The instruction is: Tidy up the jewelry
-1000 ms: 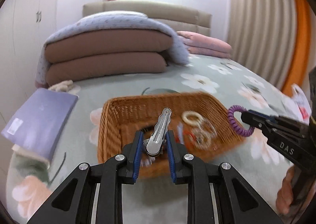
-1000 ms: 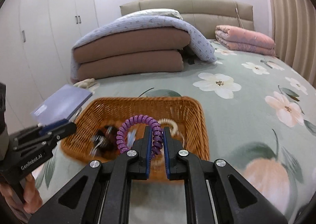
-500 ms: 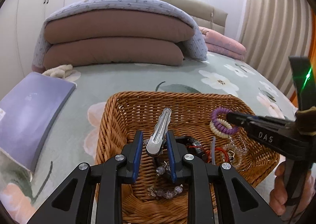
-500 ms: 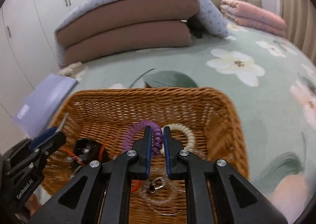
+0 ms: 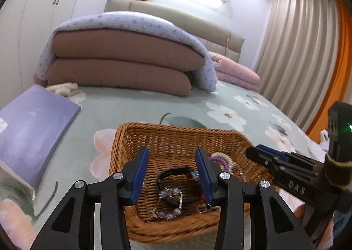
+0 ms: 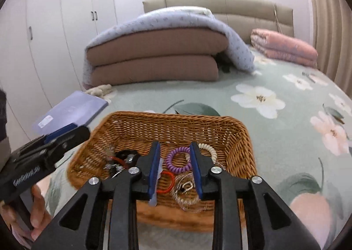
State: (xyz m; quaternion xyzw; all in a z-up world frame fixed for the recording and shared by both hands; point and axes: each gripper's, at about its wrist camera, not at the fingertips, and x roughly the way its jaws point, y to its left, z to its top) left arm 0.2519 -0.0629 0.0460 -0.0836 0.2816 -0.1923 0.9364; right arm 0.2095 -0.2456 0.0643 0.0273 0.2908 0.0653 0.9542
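Jewelry lay gathered in a wicker basket [image 5: 176,137] on the flowered green bedspread [image 5: 123,106], and both grippers stood spread wide with nothing between their blue pads. At the far left of the left wrist view a lavender folder [image 5: 33,126] rested flat on the bed, apart from the basket. Next came the left gripper [image 5: 172,175], poised over the near half of the basket, its jaws apart and empty. Framed between them on the basket floor lay a black band [image 5: 173,171], and nearer the front wall a string of clear beads [image 5: 167,212]. Just right of that gripper's right finger a purple coil hair tie [image 5: 216,159] and a cream coil hair tie [image 5: 222,154] showed against the weave. Farther right, the right gripper [image 5: 256,150] reached in over the basket's right rim.

In the right wrist view the left gripper [image 6: 72,132] entered from the left above the basket's left corner, with dark, blurred pieces lying beneath it. The right gripper [image 6: 175,166] hung over the middle of the basket [image 6: 176,117], jaws apart and holding nothing. Between them the purple coil hair tie [image 6: 178,160] sat on the floor, the cream coil hair tie [image 6: 208,149] touching its right side. A red elastic loop [image 6: 167,181] and a clear bracelet [image 6: 187,188] lay nearer the front wall. Folded quilts [image 6: 154,56] were stacked beyond.
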